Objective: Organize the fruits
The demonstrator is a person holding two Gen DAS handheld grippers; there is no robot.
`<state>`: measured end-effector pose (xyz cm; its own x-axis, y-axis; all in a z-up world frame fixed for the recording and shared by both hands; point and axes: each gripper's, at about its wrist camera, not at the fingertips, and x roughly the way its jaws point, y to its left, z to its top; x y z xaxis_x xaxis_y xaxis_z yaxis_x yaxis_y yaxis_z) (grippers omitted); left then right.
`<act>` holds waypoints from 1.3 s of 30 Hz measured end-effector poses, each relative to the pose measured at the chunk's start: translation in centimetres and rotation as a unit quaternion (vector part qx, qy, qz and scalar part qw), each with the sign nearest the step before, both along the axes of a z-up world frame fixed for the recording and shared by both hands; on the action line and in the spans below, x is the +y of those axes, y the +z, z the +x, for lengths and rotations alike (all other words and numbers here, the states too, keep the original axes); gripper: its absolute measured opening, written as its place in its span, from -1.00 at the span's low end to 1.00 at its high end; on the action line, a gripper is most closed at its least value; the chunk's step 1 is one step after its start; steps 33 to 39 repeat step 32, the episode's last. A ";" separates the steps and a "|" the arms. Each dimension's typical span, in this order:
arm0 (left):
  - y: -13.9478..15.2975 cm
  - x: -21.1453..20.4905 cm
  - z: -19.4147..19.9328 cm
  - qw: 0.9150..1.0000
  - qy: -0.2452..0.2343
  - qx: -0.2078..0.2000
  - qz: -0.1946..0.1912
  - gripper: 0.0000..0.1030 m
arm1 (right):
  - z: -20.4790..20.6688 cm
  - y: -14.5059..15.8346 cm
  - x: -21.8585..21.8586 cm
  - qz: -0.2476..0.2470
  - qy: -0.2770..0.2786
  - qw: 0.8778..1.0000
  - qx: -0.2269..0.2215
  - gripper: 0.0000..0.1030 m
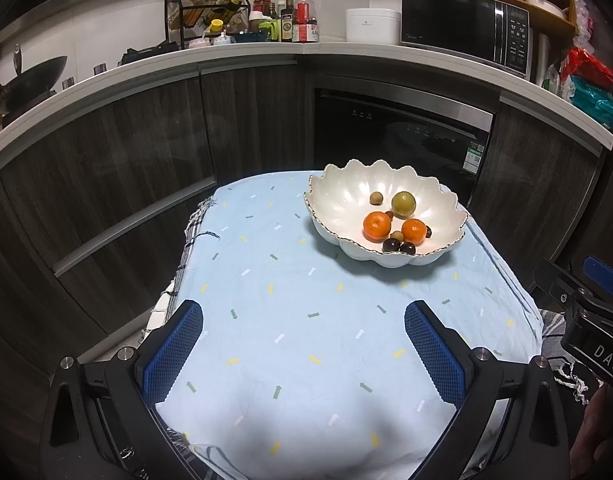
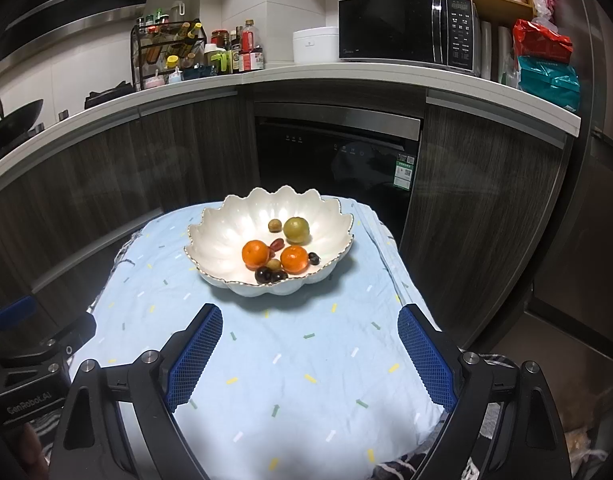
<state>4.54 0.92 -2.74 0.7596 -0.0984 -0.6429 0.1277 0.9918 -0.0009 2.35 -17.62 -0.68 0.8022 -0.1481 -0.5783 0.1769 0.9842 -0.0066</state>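
Fruit: all of it lies inside a white scalloped bowl [image 2: 226, 236] with a gilt rim. Contents: two orange mandarins [image 2: 255, 255] lying near each other in the middle, a yellow-green citrus [image 2: 297, 230] behind them, a small tan round fruit [image 2: 274, 225] just beside the green one, a second small tan fruit [image 2: 273, 265] between the mandarins, and several dark, cherry-like fruits [image 2: 262, 275] clustered at the bowl's near inner wall. One reddish piece [image 2: 277, 244] sits between the left mandarin and the green citrus; its kind cannot be told.

Bowl position: it stands on a pale blue cloth [image 2: 286, 360] printed with small dashes, covering a small counter [image 1: 550, 320], toward the far edge and right of centre.

Left gripper [image 1: 304, 316]: its fingers [image 1: 174, 352] stand wide apart with blue textured pads, holding nothing, above the near part of the cloth, well apart from the bowl.

Right gripper [image 2: 310, 320]: its fingers [image 2: 194, 354] likewise spread wide and empty, pointing toward the bowl, apart from it.

Surroundings: dark wood-grain cabinets [image 2: 478, 208] and a built-in dishwasher [image 2: 338, 156] stand behind. On the white worktop [image 2: 386, 70] above are a microwave [image 2: 406, 30], a white rice cooker [image 2: 314, 44] and a rack of bottles [image 2: 170, 48].
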 end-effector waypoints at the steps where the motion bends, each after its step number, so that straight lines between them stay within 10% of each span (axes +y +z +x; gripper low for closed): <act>1: 0.0 0.0 0.0 1.000 0.000 -0.001 0.000 1.00 | 0.0 0.0 0.0 0.000 0.000 1.000 0.000 0.76; 39: -0.9 -0.1 0.8 1.000 0.002 0.019 -0.008 1.00 | 0.4 -0.7 0.0 0.002 -0.005 1.000 0.011 0.76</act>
